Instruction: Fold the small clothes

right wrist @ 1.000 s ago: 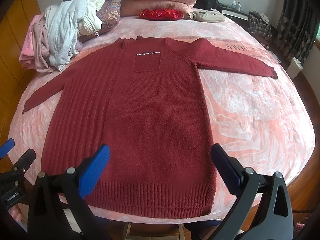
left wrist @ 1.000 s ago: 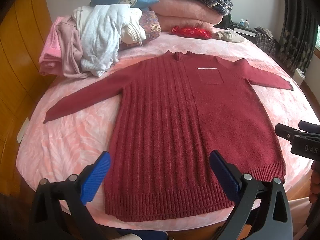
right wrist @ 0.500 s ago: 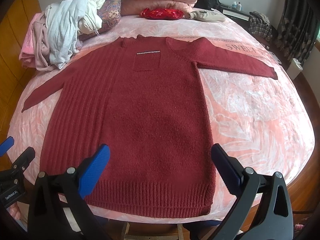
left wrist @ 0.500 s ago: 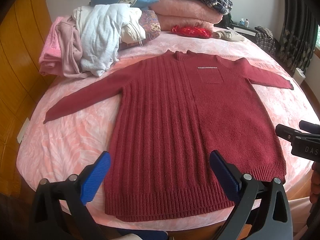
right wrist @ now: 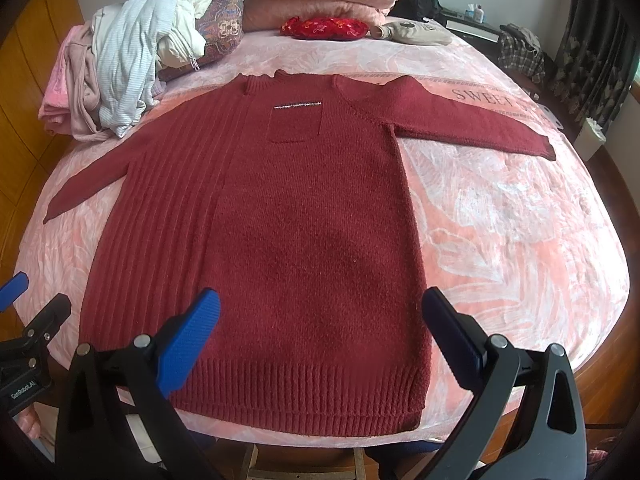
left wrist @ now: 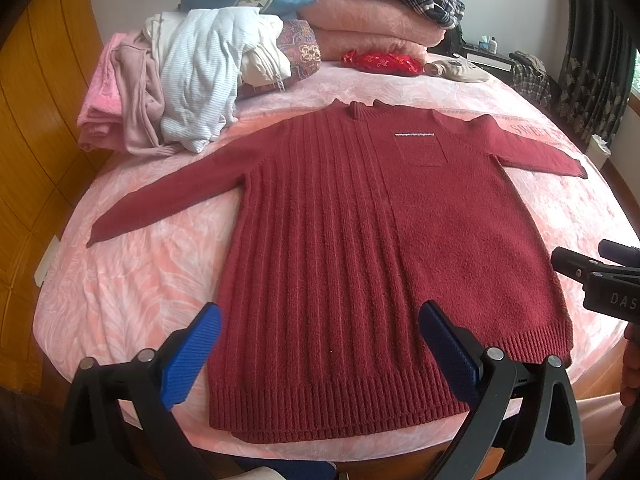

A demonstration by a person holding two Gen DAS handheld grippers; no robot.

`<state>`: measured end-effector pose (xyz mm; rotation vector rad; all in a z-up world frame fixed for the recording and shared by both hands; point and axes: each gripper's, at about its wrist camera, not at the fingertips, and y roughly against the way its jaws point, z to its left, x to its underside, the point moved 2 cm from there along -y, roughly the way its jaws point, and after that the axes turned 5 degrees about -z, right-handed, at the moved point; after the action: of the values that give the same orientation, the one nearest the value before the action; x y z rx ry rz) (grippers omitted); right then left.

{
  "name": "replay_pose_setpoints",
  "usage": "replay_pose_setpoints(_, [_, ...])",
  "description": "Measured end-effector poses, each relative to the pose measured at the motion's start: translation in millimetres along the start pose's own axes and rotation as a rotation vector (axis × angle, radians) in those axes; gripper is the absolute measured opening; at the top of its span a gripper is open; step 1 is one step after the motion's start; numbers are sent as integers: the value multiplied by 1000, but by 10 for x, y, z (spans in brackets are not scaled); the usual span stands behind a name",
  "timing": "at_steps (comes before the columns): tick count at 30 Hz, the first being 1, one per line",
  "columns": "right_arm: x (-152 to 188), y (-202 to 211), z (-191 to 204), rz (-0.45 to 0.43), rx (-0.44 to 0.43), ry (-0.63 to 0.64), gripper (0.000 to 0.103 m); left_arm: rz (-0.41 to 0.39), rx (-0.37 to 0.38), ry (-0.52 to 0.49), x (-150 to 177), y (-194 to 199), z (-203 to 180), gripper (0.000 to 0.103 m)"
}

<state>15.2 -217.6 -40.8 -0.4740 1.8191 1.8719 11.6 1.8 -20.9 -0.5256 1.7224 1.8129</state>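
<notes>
- White capital letters reading "SWEET" are showing on the pink floral bed cover [right wrist: 520, 216], just beyond the dark red knitted sweater's sleeve [right wrist: 472, 124]; further letters after them are running too blurred to read.
- White letters "DAS" are showing, cut off by the frame edge, on the black right gripper [left wrist: 600, 276].
- Small white lettering "GenRobot.AI" is showing on the black left gripper [right wrist: 24, 360].
</notes>
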Motion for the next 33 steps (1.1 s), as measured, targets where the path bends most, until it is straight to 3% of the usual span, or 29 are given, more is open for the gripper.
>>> replay_pose_setpoints(33, [-3,-6,29,10,-8,8,100,2,-3,-4,13,-5,3,99])
